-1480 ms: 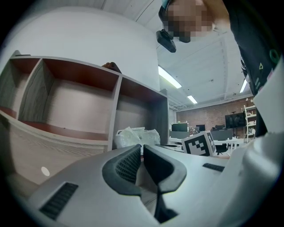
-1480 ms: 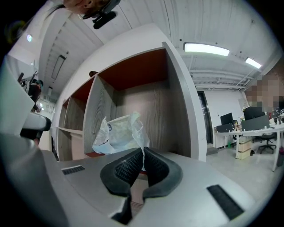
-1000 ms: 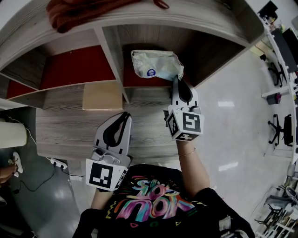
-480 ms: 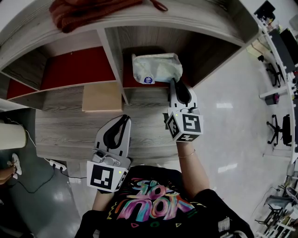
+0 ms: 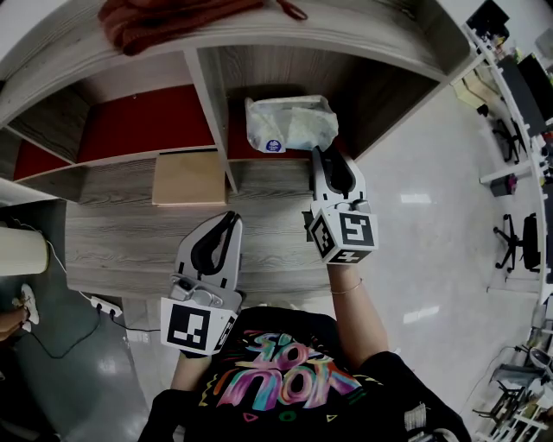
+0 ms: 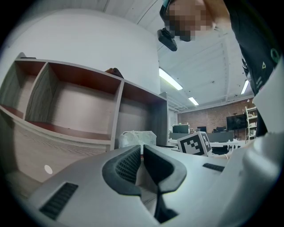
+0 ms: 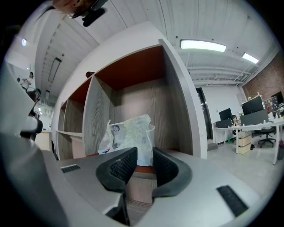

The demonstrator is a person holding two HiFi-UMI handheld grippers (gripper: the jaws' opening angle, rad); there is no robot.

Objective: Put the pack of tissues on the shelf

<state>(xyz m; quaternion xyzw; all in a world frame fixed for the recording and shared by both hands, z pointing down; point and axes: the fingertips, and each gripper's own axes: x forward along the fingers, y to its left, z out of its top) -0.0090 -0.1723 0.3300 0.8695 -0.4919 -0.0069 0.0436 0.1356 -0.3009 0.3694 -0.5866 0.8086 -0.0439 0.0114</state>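
Observation:
The pack of tissues [image 5: 289, 123], white-green plastic with a blue round label, stands in the right compartment of the shelf [image 5: 207, 95]. My right gripper [image 5: 326, 152] sits just in front of the pack's right end. Its jaws have just been opening and now stand apart with nothing between them. In the right gripper view the pack [image 7: 128, 139] rests on the red compartment floor beyond the right gripper [image 7: 144, 156]. My left gripper [image 5: 231, 217] hovers shut and empty over the wooden table top, lower left. In the left gripper view, the pack [image 6: 135, 138] shows past the left gripper [image 6: 142, 150].
A tan board [image 5: 188, 178] lies on the table against the left compartment. A reddish cloth [image 5: 164, 15] lies on the shelf's top. A white cylinder [image 5: 22, 250] and a power strip [image 5: 104, 302] sit at the left. Office floor and chairs lie to the right.
The right jaws opened and let go of the pack's right corner. The pack settled into the compartment. The left gripper stayed put.

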